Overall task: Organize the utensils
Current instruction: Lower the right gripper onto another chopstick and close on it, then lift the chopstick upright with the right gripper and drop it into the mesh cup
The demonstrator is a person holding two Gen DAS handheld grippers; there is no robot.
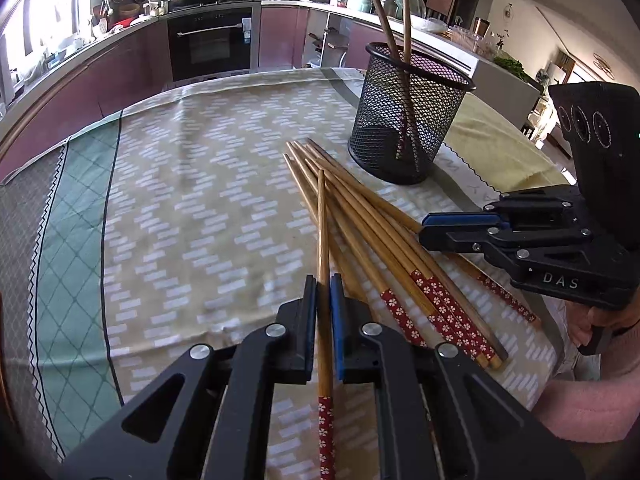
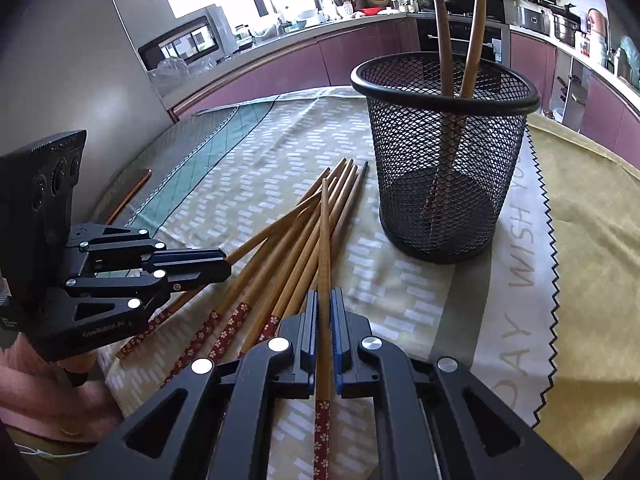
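Several bamboo chopsticks [image 1: 372,220] with red flowered ends lie in a loose pile on the tablecloth, also in the right wrist view [image 2: 288,240]. A black mesh cup [image 1: 408,116] stands upright behind them, holding two chopsticks; it also shows in the right wrist view [image 2: 444,152]. My left gripper [image 1: 323,292] is shut on one chopstick [image 1: 322,240] at the pile's near end. My right gripper [image 2: 323,308] is shut on another chopstick [image 2: 324,248]. Each gripper shows in the other's view, the right [image 1: 424,228] and the left [image 2: 228,264].
A patterned tablecloth [image 1: 180,200] covers the table, with a yellow cloth [image 2: 580,220] to the right of the cup. Kitchen counters and an oven [image 1: 210,44] lie beyond the far table edge. A pink sleeve [image 1: 592,400] is at the right.
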